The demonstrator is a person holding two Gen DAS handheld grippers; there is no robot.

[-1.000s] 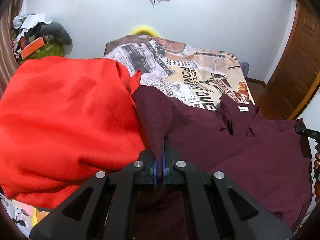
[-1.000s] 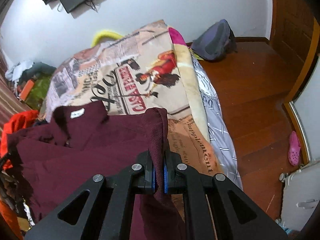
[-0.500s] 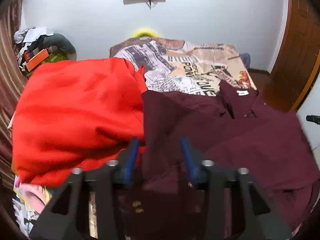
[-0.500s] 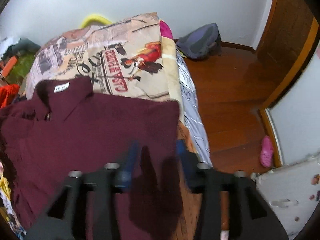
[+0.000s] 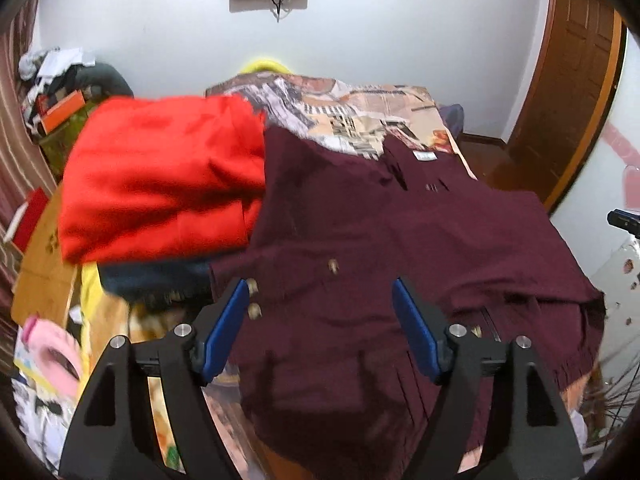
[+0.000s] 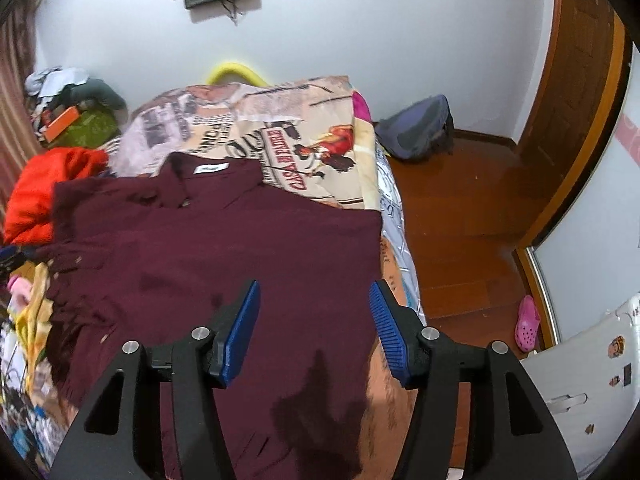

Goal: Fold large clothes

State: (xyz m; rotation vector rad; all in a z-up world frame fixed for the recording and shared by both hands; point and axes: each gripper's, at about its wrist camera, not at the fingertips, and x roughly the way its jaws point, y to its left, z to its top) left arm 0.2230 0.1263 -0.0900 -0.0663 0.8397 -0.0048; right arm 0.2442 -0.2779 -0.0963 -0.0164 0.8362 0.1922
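A large maroon button shirt (image 5: 380, 240) lies spread on the bed, collar with a white label toward the far wall; it also shows in the right wrist view (image 6: 224, 248). My left gripper (image 5: 320, 320) is open and empty, raised over the shirt's near left part. My right gripper (image 6: 314, 316) is open and empty, raised over the shirt's near right part by the bed's right edge. The shirt's left side lies against a heap of red cloth (image 5: 160, 184).
The bed has a newspaper-print cover (image 6: 280, 128). Clutter and a pink item (image 5: 52, 352) lie at the bed's near left. A dark bag (image 6: 416, 132) and a pink shoe (image 6: 528, 322) sit on the wooden floor right of the bed. A door (image 5: 568, 60) stands at right.
Both grippers were shut on folds of the maroon shirt; they have opened, let it go and drawn back upward. The shirt now lies flat on the bed.
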